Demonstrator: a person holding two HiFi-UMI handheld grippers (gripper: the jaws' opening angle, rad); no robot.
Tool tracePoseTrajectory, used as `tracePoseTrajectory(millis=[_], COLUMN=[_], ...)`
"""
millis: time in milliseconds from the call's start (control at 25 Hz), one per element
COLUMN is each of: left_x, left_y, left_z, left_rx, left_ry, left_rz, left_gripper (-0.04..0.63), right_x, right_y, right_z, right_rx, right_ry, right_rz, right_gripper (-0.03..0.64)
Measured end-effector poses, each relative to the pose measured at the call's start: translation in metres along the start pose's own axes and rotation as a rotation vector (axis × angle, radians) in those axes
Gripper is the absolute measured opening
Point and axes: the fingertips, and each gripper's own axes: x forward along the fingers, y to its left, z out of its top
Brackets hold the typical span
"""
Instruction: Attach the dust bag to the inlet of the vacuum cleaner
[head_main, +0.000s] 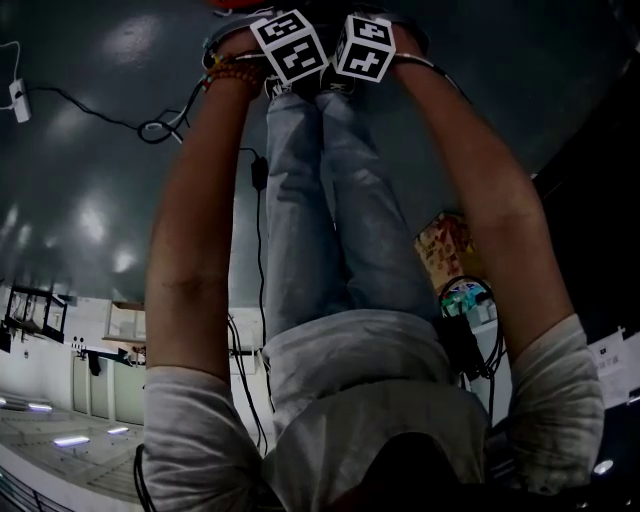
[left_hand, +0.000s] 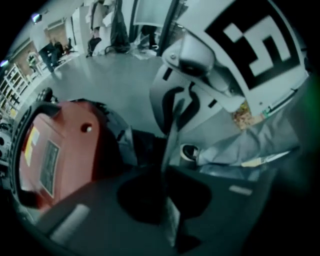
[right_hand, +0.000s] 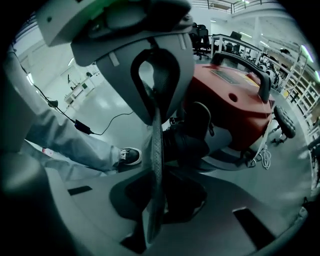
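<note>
Grey workshop floor (head_main: 90, 150); arms (head_main: 200, 200) outstretched, left gripper (left_hand: 167, 165) beside right gripper (right_hand: 155, 165) (both jaws pressed together)

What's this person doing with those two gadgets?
A person stands holding the left gripper and the right gripper low and close together, facing each other. Both have their jaws shut, with nothing clearly between them. A red vacuum cleaner sits on the floor just beyond; I can't make out a dust bag.
</note>
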Motion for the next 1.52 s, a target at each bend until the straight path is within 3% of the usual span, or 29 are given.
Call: tracePoseTrajectory(millis=[120,360,520,720,1040,1360,1520], left_x=[0.003,0.012,0.007,0.000,0.006,-0.006,-0.001], left_y=[0.004,-0.002,-0.004,0.007,-0.002,0.009,0.013], left_z=[0.003,-0.013,-0.009,0.000,-0.013,0.006,0.007], left_rx=[-0.005,-0.111,-0.071,-0.025,-0.136,-0.033,-0.087], left_ry=[-0.005,-0.027,-0.013,-0.005,-0.037,-0.026,-0.053], left_rz=[-0.018,-0.023,-0.022,-0.061,-0.091,-0.065,-0.060], left_gripper=[0.028,0.018,0.017,0.020,0.015,0.020,0.020], right_x=[-0.002,-0.009,-0.005,-0.002,-0.009,0.000,-0.004], right_y=[0.004,-0.008,-0.008,0.000,-0.014,-0.004,-0.009], right_z=[-0.001,0.014,0.009,0.002,0.014,0.000,-0.003], right_rx=[0.005,-0.068,-0.061,0.020,-0.107,0.009,-0.037], right_ry=[0.011,-0.002,0.005,0.001,0.012,-0.007,0.021], right_rz=[-0.001,-0.009,0.021,0.015,0.016,0.029,0.008], right_gripper=[0.038,0.038,0.039,0.037,0.043,0.040,0.040])
